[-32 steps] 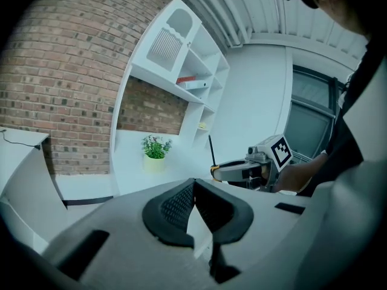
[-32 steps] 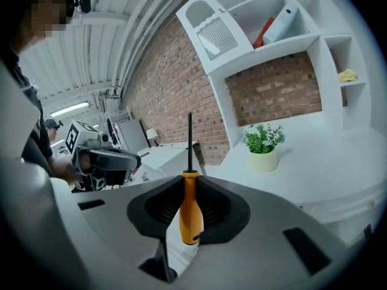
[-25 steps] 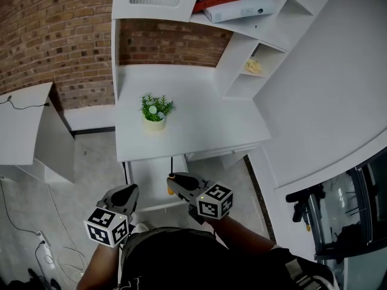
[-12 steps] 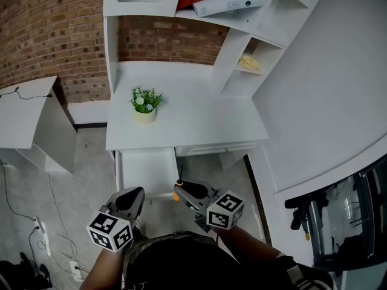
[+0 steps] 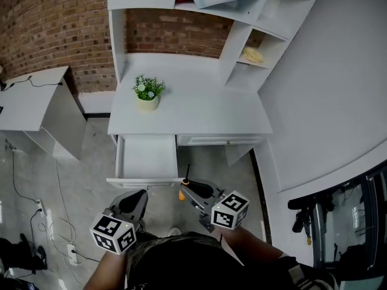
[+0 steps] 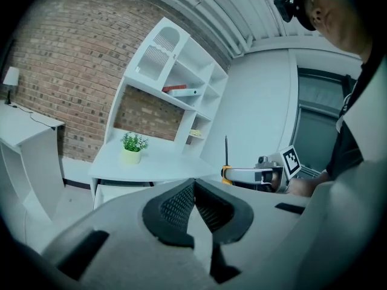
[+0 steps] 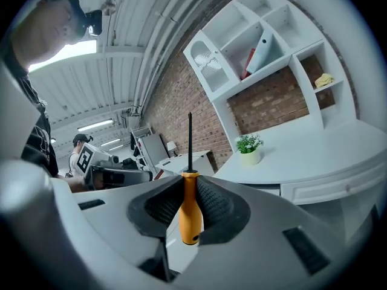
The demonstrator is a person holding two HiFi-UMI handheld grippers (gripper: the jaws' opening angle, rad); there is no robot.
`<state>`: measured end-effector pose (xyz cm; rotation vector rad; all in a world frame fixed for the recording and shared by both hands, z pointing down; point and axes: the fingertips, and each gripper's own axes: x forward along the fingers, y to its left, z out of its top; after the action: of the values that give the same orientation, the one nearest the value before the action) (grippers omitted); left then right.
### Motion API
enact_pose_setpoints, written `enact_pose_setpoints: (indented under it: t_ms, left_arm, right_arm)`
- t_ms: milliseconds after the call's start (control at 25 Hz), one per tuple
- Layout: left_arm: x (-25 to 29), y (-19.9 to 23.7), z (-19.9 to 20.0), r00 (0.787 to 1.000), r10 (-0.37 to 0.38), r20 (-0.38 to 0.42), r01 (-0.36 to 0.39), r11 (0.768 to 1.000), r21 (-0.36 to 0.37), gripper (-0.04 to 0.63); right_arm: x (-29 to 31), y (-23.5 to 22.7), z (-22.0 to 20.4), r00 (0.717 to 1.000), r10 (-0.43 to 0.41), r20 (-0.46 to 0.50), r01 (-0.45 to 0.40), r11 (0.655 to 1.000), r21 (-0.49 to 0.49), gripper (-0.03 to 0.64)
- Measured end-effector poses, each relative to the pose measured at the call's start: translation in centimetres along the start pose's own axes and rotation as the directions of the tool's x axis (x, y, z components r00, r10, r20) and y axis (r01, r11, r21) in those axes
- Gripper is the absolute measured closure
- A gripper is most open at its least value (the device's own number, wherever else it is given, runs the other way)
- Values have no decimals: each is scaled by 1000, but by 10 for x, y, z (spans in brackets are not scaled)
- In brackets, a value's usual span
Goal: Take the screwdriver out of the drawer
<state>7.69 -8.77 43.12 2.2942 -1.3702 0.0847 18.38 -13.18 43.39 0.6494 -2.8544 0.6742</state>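
Observation:
An orange-handled screwdriver (image 7: 190,213) stands upright between the pads of my right gripper (image 7: 188,205), black shaft pointing up. In the head view the right gripper (image 5: 192,189) holds the screwdriver (image 5: 183,192) just in front of the open white drawer (image 5: 145,182), below the desk's left half. What shows of the drawer's inside looks bare. My left gripper (image 5: 132,203) hangs to the left, nearer my body, jaws shut with nothing between them. From the left gripper view, its pads (image 6: 181,201) meet, and the screwdriver (image 6: 226,159) shows beyond.
A white desk (image 5: 205,116) carries a potted plant (image 5: 147,92). Above it a shelf unit (image 5: 242,23) holds a red book, a white binder and a yellow item. A second, closed drawer (image 5: 221,140) lies right of the open one. A low white table (image 5: 30,101) and floor cables (image 5: 48,216) sit left.
Both grippers have drawn back from the desk toward my body. The right one carried the screwdriver from over the drawer to just past its front. The drawer stays open.

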Motion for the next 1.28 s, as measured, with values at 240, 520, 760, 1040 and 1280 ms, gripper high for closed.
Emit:
enact_pose_setpoints:
  t_ms: [240, 520, 760, 1040, 1280]
  left_arm:
    - [-23, -4, 0, 998, 55, 4, -55, 999, 1, 577]
    - [-27, -3, 12, 1000, 12, 10, -12, 999, 32, 577]
    - [-39, 9, 24, 999, -48, -4, 48, 997, 60, 577]
    - [-56, 30, 26, 995, -93, -20, 94, 993, 72, 577]
    - [-65, 41, 24, 993, -118, -29, 120, 990, 73, 577]
  right_arm:
    - [-3, 16, 4, 1000, 26, 16, -26, 1000, -7, 543]
    - [1, 33, 6, 999, 5, 38, -4, 1000, -13, 543]
    - [12, 47, 5, 997, -51, 59, 51, 999, 14, 543]
    - [27, 64, 7, 990, -110, 93, 108, 994, 27, 543]
    - [33, 77, 5, 986, -136, 100, 134, 991, 28, 543]
